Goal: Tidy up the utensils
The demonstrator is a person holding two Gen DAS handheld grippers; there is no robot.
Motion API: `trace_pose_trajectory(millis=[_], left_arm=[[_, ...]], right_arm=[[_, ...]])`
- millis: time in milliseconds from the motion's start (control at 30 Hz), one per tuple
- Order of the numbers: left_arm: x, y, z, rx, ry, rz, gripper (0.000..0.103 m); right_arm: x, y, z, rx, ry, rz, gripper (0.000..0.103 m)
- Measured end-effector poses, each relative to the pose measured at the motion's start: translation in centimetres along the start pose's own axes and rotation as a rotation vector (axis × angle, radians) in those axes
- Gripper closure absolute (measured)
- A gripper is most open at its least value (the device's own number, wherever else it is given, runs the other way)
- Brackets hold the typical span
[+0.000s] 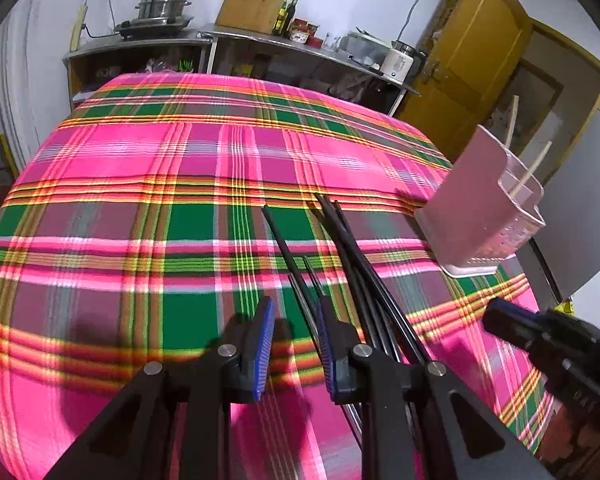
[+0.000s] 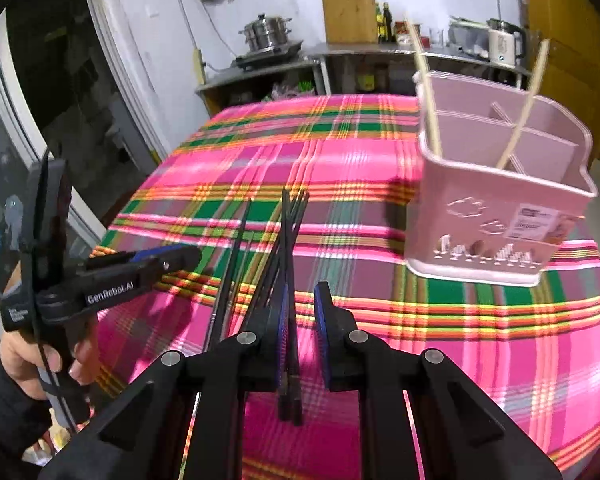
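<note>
Black chopsticks (image 1: 340,248) are found lying in a loose bundle on the plaid tabletop (image 1: 140,200), near the pink utensil holder (image 2: 496,200). The left gripper (image 1: 294,344) is held low beside one stray stick, jaws apart and empty. The right gripper (image 2: 300,336) straddles the bundle's near ends, jaws apart, not yet clamped. Two pale chopsticks (image 2: 428,96) are already stood in the holder, presumably the intended destination.

pink plaid tablecloth (image 1: 140,208), black chopsticks (image 1: 352,248), pink holder (image 2: 500,216)
</note>
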State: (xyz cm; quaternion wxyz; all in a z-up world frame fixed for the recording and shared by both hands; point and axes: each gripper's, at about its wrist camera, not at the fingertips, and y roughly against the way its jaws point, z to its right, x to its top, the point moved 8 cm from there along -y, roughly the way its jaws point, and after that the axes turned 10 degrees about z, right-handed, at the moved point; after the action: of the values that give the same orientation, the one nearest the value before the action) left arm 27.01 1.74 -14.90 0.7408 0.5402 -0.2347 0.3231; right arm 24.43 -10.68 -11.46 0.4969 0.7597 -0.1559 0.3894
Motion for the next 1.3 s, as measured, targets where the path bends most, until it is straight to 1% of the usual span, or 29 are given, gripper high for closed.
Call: trace_pose_trajectory(millis=[233,467,633,767,967,1033,1133,1300], left_arm=[[0.9,-2.8,-0.2,0.01,-0.008,-0.019,0.082],[1.6,-4.7,-0.3,0.015,-0.023,-0.031,0.082],[1.8,-5.3,-0.3,0.019,-0.036,-0.031,0.082],[2.1,-5.7,-0.2,0.029,-0.047,-0.03,0.082],[2.2,-6.0,0.0,0.049,-0.059,-0.026,0.082],[2.3,-6.0,0.0,0.058,-0.065,-0.025,0.083],[2.4,-6.2,-0.1,0.079,-0.072,-0.024,0.089],[2.3,-6.4,0.2,0.104,-0.114,-0.027,0.089]], right_arm=[[-0.2,-4.0,-0.3,0.016,0.022,-0.057,0.089],[-0.7,-6.6,-0.2,0.022,0.027,-0.099,0.089],[-1.0,-7.5,0.0,0.019,0.032,-0.117,0.089],[-0.9,-7.8,0.0,0.016,0.035,-0.113,0.089],[-0.7,-7.8,0.7,-0.004,0.004,-0.109,0.089],[-0.6,-7.9,0.9,-0.011,0.003,-0.109,0.089],[-0.4,-8.1,0.9,-0.018,0.002,-0.11,0.089],[-0.1,-8.5,0.8,-0.032,0.004,-0.109,0.089]])
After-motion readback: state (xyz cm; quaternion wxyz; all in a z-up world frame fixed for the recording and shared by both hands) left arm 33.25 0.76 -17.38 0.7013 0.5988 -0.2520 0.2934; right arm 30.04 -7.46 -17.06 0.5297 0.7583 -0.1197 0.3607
